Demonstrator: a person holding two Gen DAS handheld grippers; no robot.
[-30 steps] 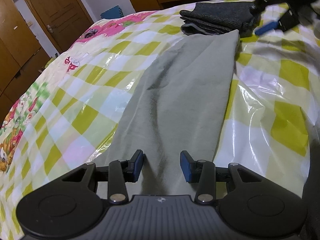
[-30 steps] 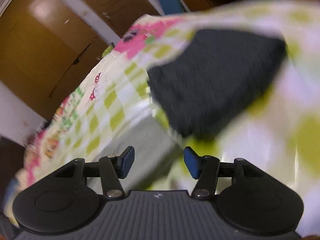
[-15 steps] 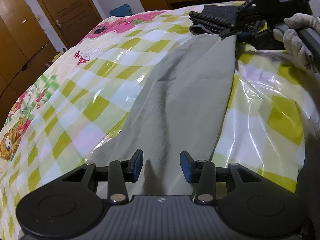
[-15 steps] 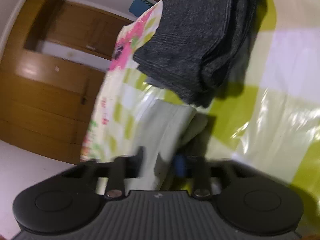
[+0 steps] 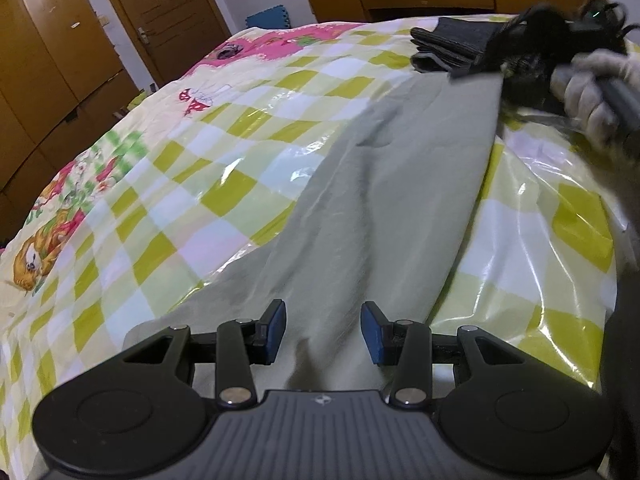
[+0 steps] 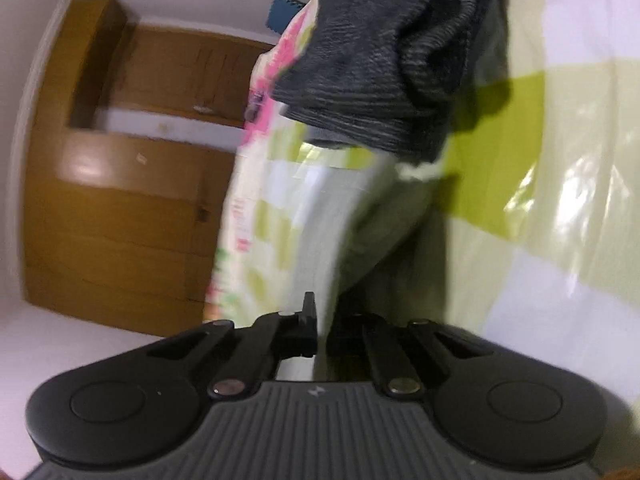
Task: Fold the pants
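The right gripper (image 6: 322, 334) has closed on the soft, limp grey-green cotton pants (image 5: 400, 200) at frame's upper right; left gripper (image 5: 323, 334) gapes empty at the lower hem.

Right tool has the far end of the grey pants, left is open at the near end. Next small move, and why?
Probably shut the left tool on the fabric between its open fingers. The grey pants lie flat on the bed, and the right tool looks shut on the far edge beside the dark folded clothes, so only the near end is ungripped.

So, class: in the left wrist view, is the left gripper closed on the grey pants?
No: the left gripper is open, the grey pants lying ungripped between its fingers.
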